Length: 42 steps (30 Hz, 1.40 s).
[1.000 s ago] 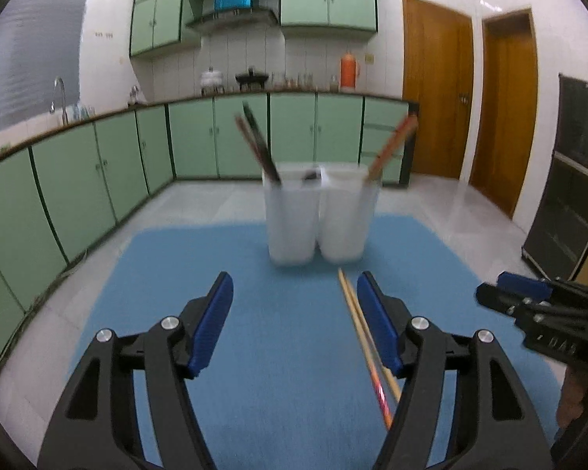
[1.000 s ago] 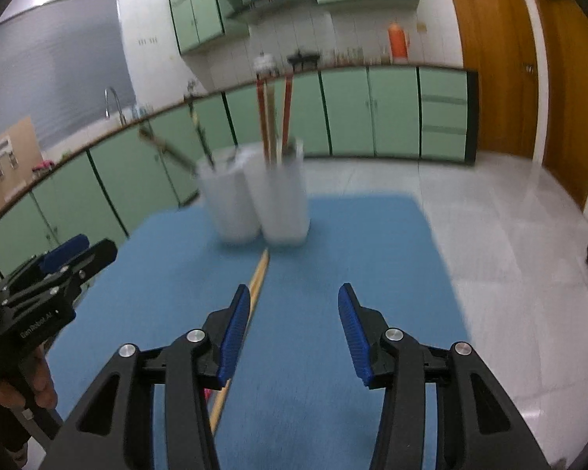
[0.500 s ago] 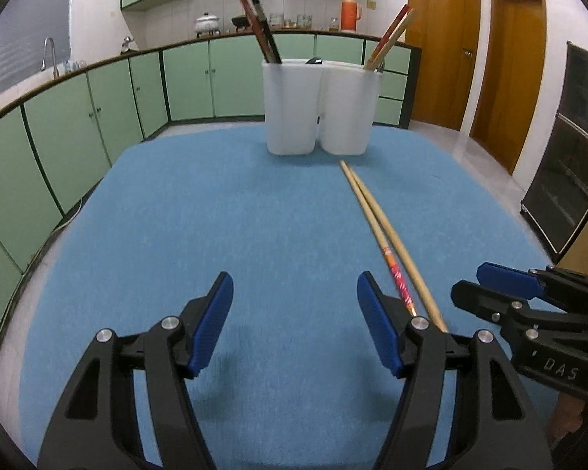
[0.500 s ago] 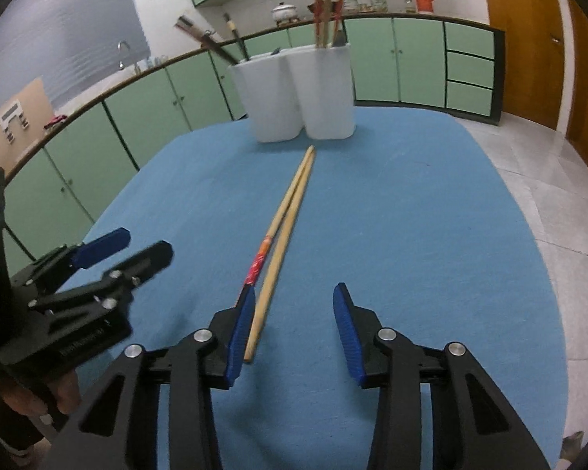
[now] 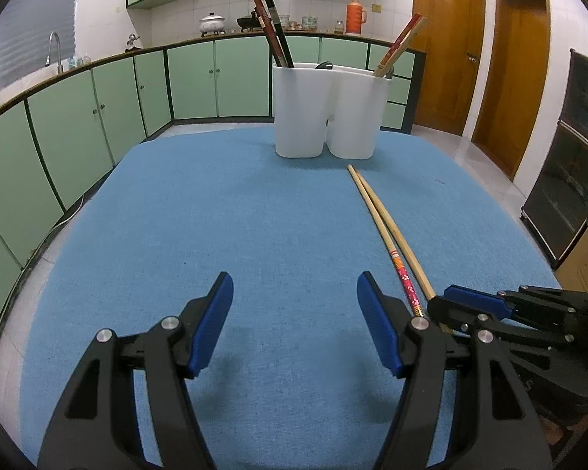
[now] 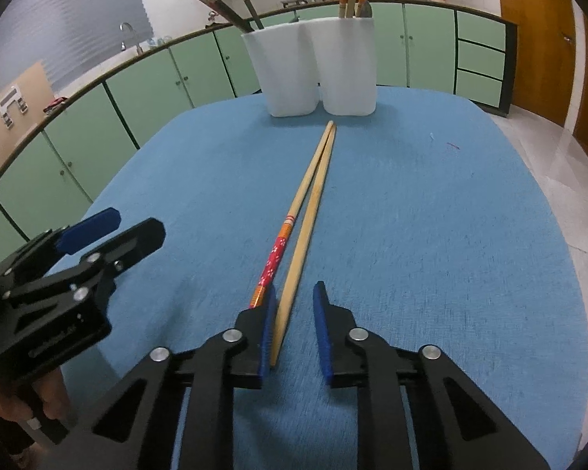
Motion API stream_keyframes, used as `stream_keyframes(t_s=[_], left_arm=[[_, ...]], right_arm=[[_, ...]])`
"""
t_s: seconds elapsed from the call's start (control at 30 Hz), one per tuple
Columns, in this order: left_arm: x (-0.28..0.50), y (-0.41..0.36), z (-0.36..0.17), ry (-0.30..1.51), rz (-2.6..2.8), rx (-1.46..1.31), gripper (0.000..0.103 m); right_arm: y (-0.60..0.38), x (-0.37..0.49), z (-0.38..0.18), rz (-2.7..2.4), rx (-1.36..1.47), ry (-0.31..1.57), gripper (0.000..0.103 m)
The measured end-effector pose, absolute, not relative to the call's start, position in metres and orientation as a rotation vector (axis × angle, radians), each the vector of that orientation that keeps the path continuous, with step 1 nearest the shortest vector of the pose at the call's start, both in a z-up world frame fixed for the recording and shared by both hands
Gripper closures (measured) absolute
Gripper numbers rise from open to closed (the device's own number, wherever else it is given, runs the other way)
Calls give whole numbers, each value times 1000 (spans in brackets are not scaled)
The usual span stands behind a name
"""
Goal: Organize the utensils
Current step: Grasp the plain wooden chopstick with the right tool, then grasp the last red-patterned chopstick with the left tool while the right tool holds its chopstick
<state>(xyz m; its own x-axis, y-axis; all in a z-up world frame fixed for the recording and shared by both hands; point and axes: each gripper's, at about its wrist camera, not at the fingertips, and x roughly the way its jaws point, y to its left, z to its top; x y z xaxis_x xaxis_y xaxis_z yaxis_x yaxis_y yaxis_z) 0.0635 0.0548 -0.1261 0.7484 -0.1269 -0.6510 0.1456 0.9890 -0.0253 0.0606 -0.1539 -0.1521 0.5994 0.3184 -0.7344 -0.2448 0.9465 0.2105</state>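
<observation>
The right tongs [image 6: 294,313] are narrowing, their blue pads closing around the near end of a plain pale wooden chopstick [image 6: 307,211]; the left pad touches it, the right pad is still clear. A second wooden chopstick with a red floral handle [image 6: 278,250] lies just beside, outside the pads. Both rest on the blue cloth-covered surface [image 6: 431,215], tips pointing at the white twin-cup plastic utensil holder [image 6: 313,66]. The left tongs [image 5: 294,313] stand wide apart, holding nothing.
</observation>
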Motion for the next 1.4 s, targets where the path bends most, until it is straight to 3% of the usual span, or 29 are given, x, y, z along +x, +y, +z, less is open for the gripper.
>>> stream_keyframes(t_s=[0.07, 0.3, 0.93, 1.27, 1.33, 1.4], left_arm=[[63, 53, -127, 709, -150, 30, 39], [62, 45, -125, 709, -165, 32, 39], [57, -3, -139, 787, -282, 61, 40], [70, -15, -153, 878, -264, 102, 77], [71, -13, -153, 878, -257, 89, 96], [72, -9, -153, 881, -258, 69, 97]], right_arm=[[-152, 62, -152, 330, 86, 870, 95], [-170, 62, -152, 276, 119, 863, 97], [-226, 53, -140, 229, 227, 798, 94], [-236, 47, -141, 200, 241, 788, 93], [-234, 46, -141, 204, 235, 789, 93], [-232, 45, -142, 215, 233, 788, 93]])
